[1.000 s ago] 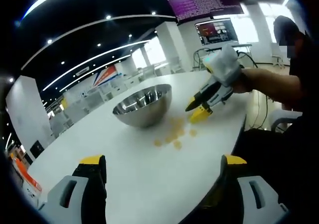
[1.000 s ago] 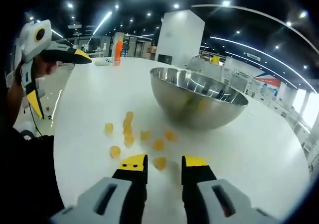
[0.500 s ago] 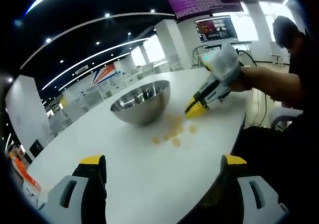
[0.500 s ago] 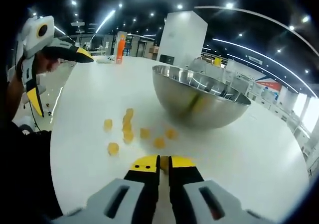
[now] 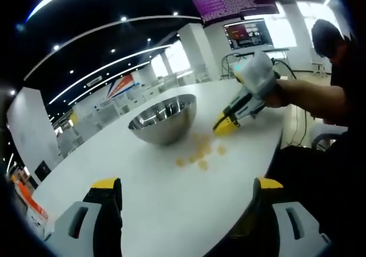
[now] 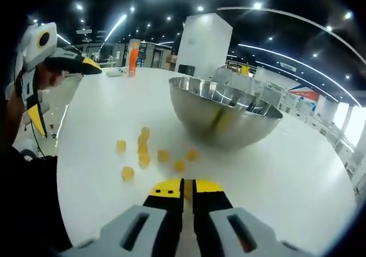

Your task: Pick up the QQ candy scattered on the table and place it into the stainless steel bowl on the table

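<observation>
Right gripper (image 6: 187,184): jaws closed on one yellow candy piece (image 6: 187,189), a sliver of which shows between the yellow tips; the tips sit low over the worktop (image 6: 286,171), just short of the scattered pieces

Right gripper in the left gripper view (image 5: 225,124): held by a hand (image 5: 278,91) at the far right edge of the worktop, yellow tips angled down toward the bowl side

Gripped piece, orientation: too little shows to tell its long axis or which way it points

Left gripper (image 5: 186,184): jaws wide open, nothing between them, tips over the near part of the worktop, well apart from the candy

Left gripper in the right gripper view (image 6: 63,68): held off the left edge of the worktop, one jaw pointing across toward the bowl

QQ candy (image 6: 143,148): small roundish yellow pieces lying loose on the worktop, in a loose cluster just ahead of the right jaws and near the bowl's foot; no clear long axis on any piece; the cluster itself runs roughly along the bowl's near side

Stainless steel bowl (image 6: 224,111): upright, mouth up, standing on the worktop beyond the candy; contents cannot be told

Worktop: white, rounded edge

Background: monitors (image 5: 247,34) behind the person
</observation>
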Motion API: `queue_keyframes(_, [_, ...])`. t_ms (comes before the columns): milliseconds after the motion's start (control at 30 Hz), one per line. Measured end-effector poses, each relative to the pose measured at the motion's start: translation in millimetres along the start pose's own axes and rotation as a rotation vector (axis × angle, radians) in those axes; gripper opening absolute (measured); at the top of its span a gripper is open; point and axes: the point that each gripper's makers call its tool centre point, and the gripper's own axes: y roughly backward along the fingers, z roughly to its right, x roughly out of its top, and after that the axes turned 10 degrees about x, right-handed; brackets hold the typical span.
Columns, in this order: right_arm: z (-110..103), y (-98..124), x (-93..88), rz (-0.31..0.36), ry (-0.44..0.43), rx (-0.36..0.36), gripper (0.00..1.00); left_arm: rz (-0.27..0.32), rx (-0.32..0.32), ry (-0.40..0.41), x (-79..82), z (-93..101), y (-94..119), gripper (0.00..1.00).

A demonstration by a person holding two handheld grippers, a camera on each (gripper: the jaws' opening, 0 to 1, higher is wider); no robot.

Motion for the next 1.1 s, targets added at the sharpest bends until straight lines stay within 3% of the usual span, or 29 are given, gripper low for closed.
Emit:
queue_keyframes(100, [1, 7, 9.7, 0.022, -0.015, -0.002, 0.05, 0.007, 0.004, 0.009, 1.9, -3.2, 1, 0.95])
queue_keyframes(233, [-5, 23, 36.9, 0.072, -0.022, 0.037, 0.05, 0.008, 0.010, 0.009, 1.7, -5.9, 1, 0.95])
queue_keyframes(300, [-17, 36, 64.2, 0.125, -0.015, 0.083, 0.05, 0.008, 0.010, 0.008, 1.6, -6.5, 1, 0.95])
queue_keyframes(700, [-45, 104, 207.8, 0.392, 0.142, 0.152, 0.05, 0.022, 0.008, 0.011, 4.1, -7.5, 3, 0.95])
queue_keyframes(867, [-29, 124, 257.5, 0.456, 0.239, 0.080, 0.05, 0.025, 0.012, 0.012, 5.2, -10.7, 4, 0.95])
queue_keyframes(1100, [1, 125, 311.5, 0.495, 0.275, 0.032, 0.05, 0.026, 0.006, 0.007, 6.7, -10.3, 3, 0.95])
